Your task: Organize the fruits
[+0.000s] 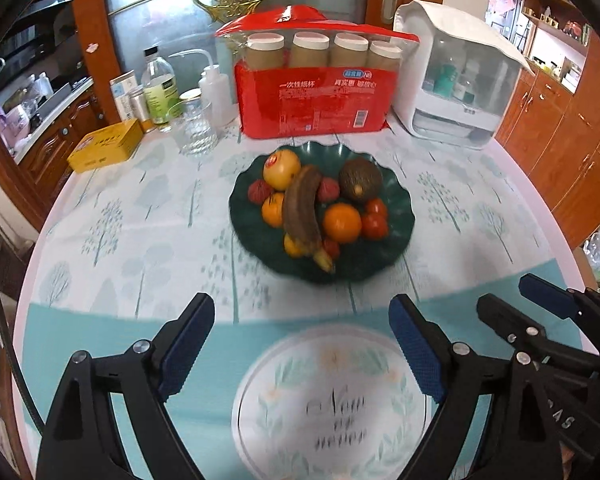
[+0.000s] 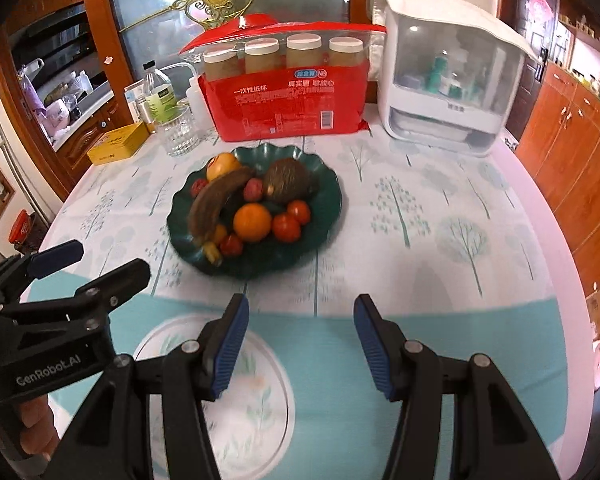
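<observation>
both black, blue-padded tools sit low in frame with jaws spread and empty: left gripper (image 1: pixel 302 354), right gripper (image 2: pixel 300 344). centre frame, on the tree-print desk (image 1: pixel 440 208), a dark green scalloped plate (image 1: pixel 400 216) holds a browned banana (image 1: pixel 302 208) and oranges (image 1: pixel 342 222).

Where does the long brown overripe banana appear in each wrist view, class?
Left wrist: long brown overripe banana lies centre frame, across the dark green scalloped plate.
Right wrist: banana sits left of centre, on the plate's left half.
Shared landmark: red paper-cup package behind the plate.
</observation>
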Demonstrator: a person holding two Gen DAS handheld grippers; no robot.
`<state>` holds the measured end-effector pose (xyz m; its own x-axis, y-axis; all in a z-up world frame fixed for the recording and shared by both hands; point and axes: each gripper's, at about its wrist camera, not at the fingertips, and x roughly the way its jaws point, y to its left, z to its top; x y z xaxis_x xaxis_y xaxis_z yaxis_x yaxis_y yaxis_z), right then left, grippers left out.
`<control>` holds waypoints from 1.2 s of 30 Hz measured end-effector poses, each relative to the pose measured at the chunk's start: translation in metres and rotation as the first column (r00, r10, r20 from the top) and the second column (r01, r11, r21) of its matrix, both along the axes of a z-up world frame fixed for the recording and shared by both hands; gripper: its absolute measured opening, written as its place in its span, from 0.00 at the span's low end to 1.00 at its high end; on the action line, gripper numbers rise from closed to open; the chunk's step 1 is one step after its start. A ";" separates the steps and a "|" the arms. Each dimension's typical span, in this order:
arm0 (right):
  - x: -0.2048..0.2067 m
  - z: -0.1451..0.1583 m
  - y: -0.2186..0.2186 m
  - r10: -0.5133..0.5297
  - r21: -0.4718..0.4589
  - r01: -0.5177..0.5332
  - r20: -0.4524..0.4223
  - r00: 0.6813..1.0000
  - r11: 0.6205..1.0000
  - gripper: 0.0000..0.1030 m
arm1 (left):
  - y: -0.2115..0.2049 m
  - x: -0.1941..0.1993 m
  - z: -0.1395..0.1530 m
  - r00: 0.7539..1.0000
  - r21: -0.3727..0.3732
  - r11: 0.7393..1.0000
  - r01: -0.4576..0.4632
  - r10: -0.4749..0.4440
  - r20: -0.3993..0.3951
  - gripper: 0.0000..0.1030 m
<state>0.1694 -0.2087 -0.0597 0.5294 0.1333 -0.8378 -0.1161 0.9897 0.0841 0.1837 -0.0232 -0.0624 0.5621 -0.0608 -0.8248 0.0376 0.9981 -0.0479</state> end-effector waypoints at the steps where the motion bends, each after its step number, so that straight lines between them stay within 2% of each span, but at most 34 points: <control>1: -0.007 0.001 -0.002 -0.005 0.009 0.005 -0.003 1.000 1.000 0.54 | 0.000 -0.011 0.001 1.000 -0.006 1.000 -0.001 0.001 -0.004 0.86; 7: -0.059 0.007 -0.015 -0.047 0.042 0.049 -0.050 0.998 0.998 0.54 | -0.003 -0.071 0.012 1.000 -0.019 1.000 -0.004 0.003 -0.023 0.87; 13: -0.098 0.014 -0.018 -0.050 0.070 0.057 -0.096 0.994 0.996 0.54 | -0.011 -0.111 0.031 1.000 -0.009 1.000 0.002 -0.002 -0.013 0.88; 18: -0.120 0.027 -0.015 -0.038 0.069 0.043 -0.078 0.996 0.997 0.54 | -0.013 -0.138 0.044 1.000 0.015 1.000 -0.015 0.015 0.007 0.88; 25: -0.131 0.052 -0.008 -0.014 0.041 0.014 -0.001 1.000 0.999 0.54 | -0.008 -0.153 0.048 0.998 0.019 0.998 -0.057 0.057 -0.001 0.89; 36: -0.132 0.056 -0.004 0.001 0.036 -0.001 0.004 1.000 0.999 0.54 | -0.006 -0.155 0.052 0.996 0.025 0.996 -0.084 0.084 0.001 0.89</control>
